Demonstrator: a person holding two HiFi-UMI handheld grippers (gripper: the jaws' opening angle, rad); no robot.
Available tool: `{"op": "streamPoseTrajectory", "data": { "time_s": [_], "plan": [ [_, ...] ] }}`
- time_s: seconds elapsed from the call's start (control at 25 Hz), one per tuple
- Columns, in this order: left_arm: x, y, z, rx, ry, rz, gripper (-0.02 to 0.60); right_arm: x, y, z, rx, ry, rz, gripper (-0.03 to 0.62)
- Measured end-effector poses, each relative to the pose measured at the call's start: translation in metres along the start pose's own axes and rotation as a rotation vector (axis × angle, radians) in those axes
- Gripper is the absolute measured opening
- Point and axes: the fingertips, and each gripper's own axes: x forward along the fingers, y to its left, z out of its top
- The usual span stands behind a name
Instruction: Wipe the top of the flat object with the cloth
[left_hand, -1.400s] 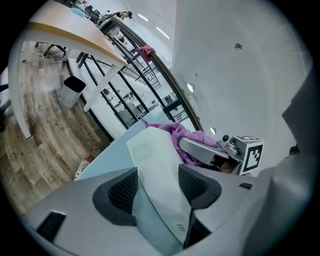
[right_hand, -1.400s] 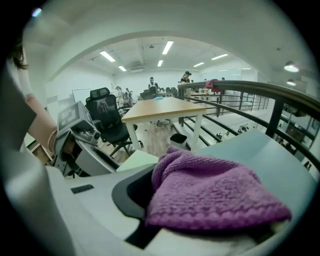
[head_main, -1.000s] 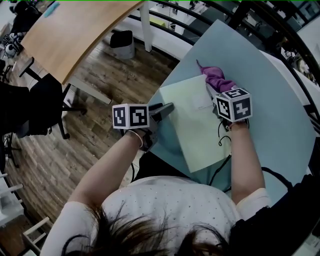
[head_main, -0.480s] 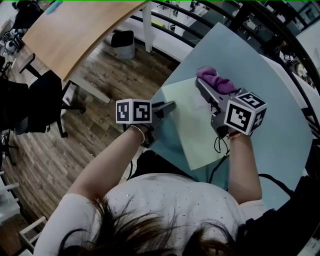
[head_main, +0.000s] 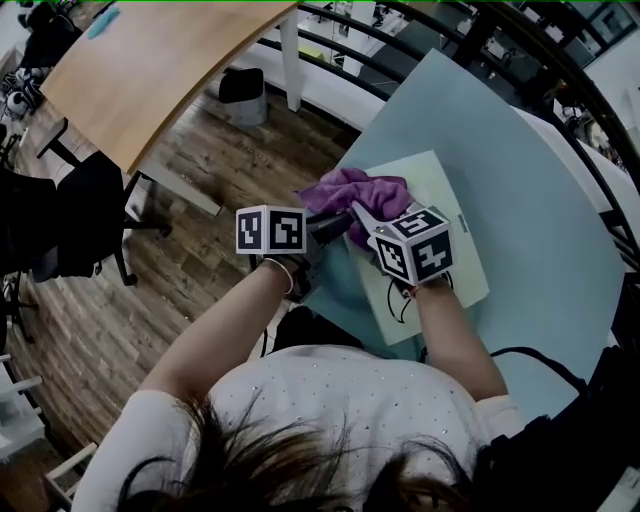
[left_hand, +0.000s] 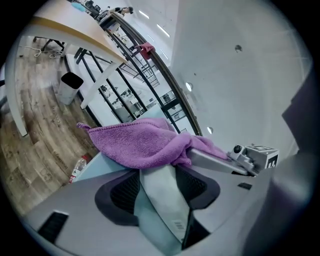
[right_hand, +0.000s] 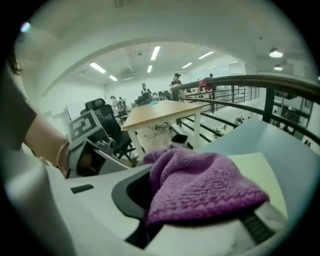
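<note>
A pale green flat board (head_main: 430, 185) lies on the light blue table (head_main: 530, 180). My left gripper (head_main: 338, 222) is at the board's left edge; its jaws have just been closing, and the slab (left_hand: 160, 200) sits between the pads, gripped. My right gripper (head_main: 362, 212) is shut on a purple cloth (head_main: 355, 188), which lies bunched on the board's left corner, just beyond the left gripper's tips. In the left gripper view the cloth (left_hand: 140, 142) drapes right ahead of the jaws. In the right gripper view the cloth (right_hand: 205, 187) fills the jaws, with the board (right_hand: 260, 170) behind it.
A wooden desk (head_main: 150, 60) stands over the plank floor at the upper left, with a waste bin (head_main: 243, 92) under it and a black chair (head_main: 70, 200) nearby. A dark railing (head_main: 400, 40) runs behind the table. A thin cable (head_main: 405, 300) hangs below my right wrist.
My right gripper has carried the cloth leftward across the board, from its far right part to the left corner beside the left gripper. The left gripper has stayed at the board's edge.
</note>
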Motion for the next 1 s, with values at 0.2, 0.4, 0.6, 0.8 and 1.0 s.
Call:
{"op": "streamPoseTrajectory", "data": {
  "time_s": [0.2, 0.4, 0.6, 0.8, 1.0],
  "plan": [
    [0.001, 0.0, -0.002, -0.005, 0.014, -0.009, 0.228, -0.004, -0.024, -0.02, -0.095, 0.07, -0.11, 0.025],
    [0.0, 0.0, -0.001, -0.011, 0.017, -0.016, 0.227, -0.018, -0.054, -0.026, -0.113, 0.085, -0.17, 0.025],
    [0.001, -0.001, -0.001, -0.006, 0.013, -0.021, 0.224, -0.038, -0.097, -0.035, -0.084, 0.089, -0.277, 0.025],
    [-0.001, -0.002, -0.001, -0.017, 0.019, -0.027, 0.224, -0.067, -0.146, -0.046, 0.006, 0.069, -0.41, 0.025],
    [-0.001, -0.002, 0.001, -0.005, 0.005, -0.024, 0.224, -0.09, -0.18, -0.055, 0.086, 0.04, -0.526, 0.025]
  ]
}}
